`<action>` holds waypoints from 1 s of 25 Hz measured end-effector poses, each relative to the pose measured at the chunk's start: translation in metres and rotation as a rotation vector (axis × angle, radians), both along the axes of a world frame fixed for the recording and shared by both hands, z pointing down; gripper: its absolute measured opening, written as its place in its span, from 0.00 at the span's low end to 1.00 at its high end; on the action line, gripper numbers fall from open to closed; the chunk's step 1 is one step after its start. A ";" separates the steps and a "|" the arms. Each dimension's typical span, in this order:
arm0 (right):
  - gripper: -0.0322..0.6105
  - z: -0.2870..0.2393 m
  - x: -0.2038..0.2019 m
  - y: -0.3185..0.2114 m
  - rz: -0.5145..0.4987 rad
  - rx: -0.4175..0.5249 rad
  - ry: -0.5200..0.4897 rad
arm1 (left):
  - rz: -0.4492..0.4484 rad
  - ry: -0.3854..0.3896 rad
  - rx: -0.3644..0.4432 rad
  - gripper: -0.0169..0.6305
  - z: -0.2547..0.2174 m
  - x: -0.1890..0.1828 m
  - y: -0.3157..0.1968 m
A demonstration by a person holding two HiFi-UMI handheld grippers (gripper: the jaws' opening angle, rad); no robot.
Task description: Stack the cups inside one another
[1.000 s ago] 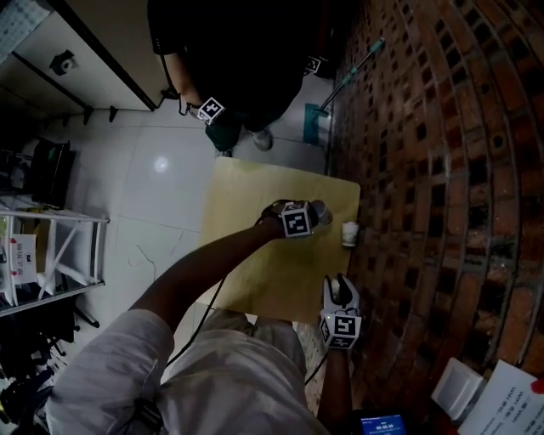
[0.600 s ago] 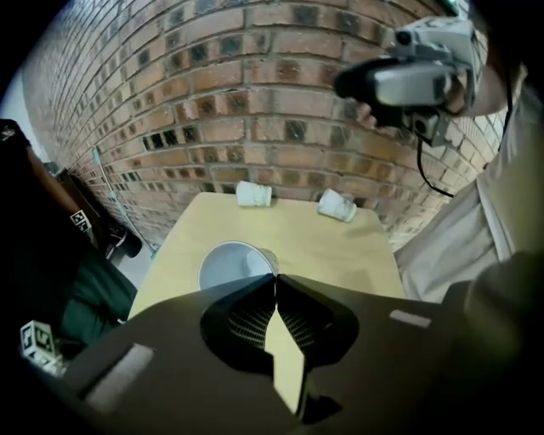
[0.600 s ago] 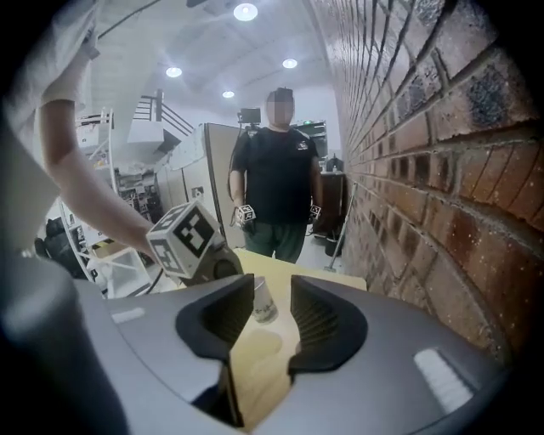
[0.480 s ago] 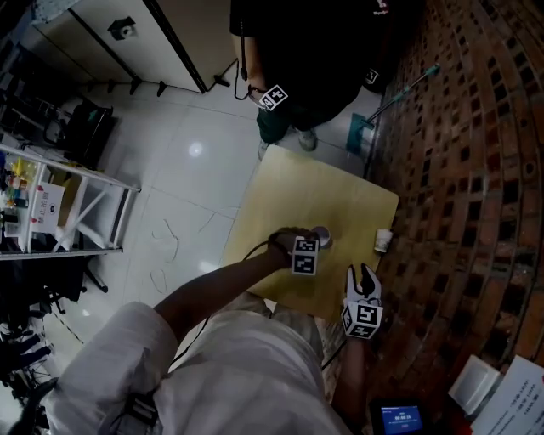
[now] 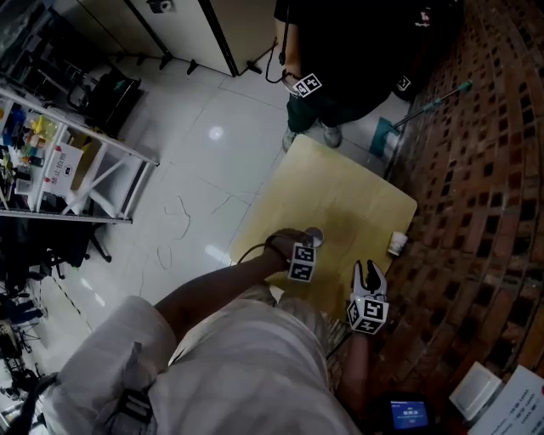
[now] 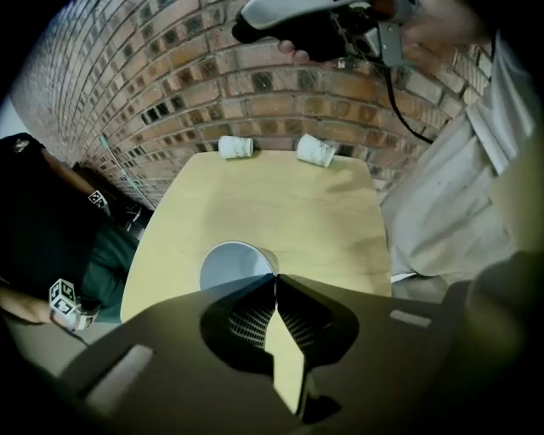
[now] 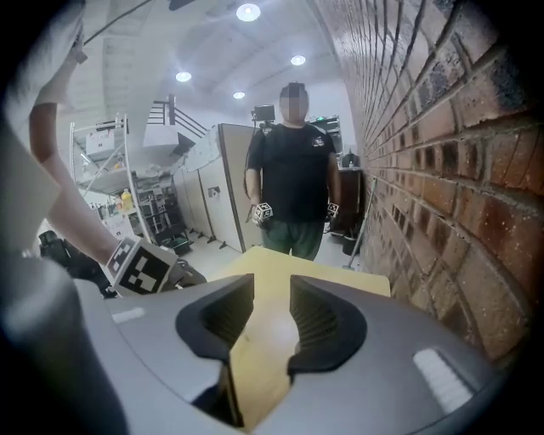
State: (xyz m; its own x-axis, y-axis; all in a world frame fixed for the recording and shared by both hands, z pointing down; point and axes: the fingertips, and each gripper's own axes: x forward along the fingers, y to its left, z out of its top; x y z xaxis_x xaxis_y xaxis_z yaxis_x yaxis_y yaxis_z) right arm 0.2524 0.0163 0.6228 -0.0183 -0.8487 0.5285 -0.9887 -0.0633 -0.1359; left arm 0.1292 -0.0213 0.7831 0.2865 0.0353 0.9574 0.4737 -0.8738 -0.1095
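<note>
On the yellow table point(image 5: 340, 191) my left gripper point(image 5: 309, 245) points steeply down, shut on the rim of an upright white cup point(image 5: 313, 234). In the left gripper view its jaws point(image 6: 274, 279) meet on the rim of that cup point(image 6: 234, 263), whose open mouth faces the camera. Two more white cups point(image 6: 235, 147) point(image 6: 316, 151) lie on their sides at the table's edge by the brick wall; the head view shows one point(image 5: 397, 244). My right gripper point(image 5: 367, 272) hovers over the near right corner, open, and only tabletop shows between its jaws point(image 7: 270, 289).
A brick wall point(image 5: 484, 170) runs along the table's right side. A person in black point(image 7: 291, 183) stands at the far end, with marker cubes at the hands. Metal shelves point(image 5: 76, 161) and white cabinets point(image 5: 212, 25) stand to the left, over white floor tiles.
My left gripper has carried the cup across the table toward the near edge. The right gripper has shifted only slightly. The head view has swung, showing more floor and shelving.
</note>
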 end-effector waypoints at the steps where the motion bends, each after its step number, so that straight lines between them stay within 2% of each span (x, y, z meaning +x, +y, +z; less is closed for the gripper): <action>1: 0.26 0.001 0.000 0.001 -0.005 -0.004 0.001 | -0.004 -0.010 0.013 0.07 0.003 -0.005 0.001; 6: 0.26 0.003 0.002 0.004 -0.013 -0.016 0.011 | 0.005 -0.073 0.084 0.07 0.021 -0.030 0.002; 17: 0.26 0.010 -0.009 0.010 -0.014 -0.032 0.003 | 0.044 -0.171 0.213 0.07 0.036 -0.059 -0.005; 25: 0.26 0.013 -0.023 0.011 -0.032 -0.042 -0.003 | 0.044 -0.205 0.210 0.07 0.049 -0.067 -0.001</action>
